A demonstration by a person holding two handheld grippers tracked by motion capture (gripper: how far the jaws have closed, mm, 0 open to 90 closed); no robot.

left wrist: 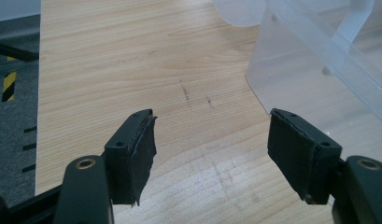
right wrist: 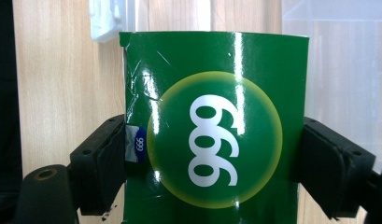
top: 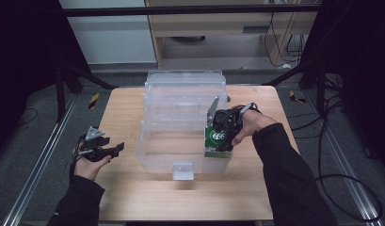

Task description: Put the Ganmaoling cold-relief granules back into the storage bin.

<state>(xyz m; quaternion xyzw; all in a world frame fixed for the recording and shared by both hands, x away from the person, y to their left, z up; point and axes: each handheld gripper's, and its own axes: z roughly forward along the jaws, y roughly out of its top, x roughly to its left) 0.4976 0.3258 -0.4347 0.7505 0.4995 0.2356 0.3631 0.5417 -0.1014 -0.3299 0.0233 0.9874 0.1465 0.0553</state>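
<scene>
The person's left forearm, in a dark sleeve, comes in from the near left. Its hand (top: 89,162) holds the left gripper (top: 116,149) low at the left side, pointing right. The jaws of this gripper stand wide apart with nothing between them.

The right arm, also dark-sleeved, reaches in from the near right, bent at the elbow toward the middle. Its hand (top: 249,123) grasps the right gripper (top: 217,146), which points down and toward the near side. Its jaws are closed against both sides of a green box (right wrist: 215,126).
</scene>
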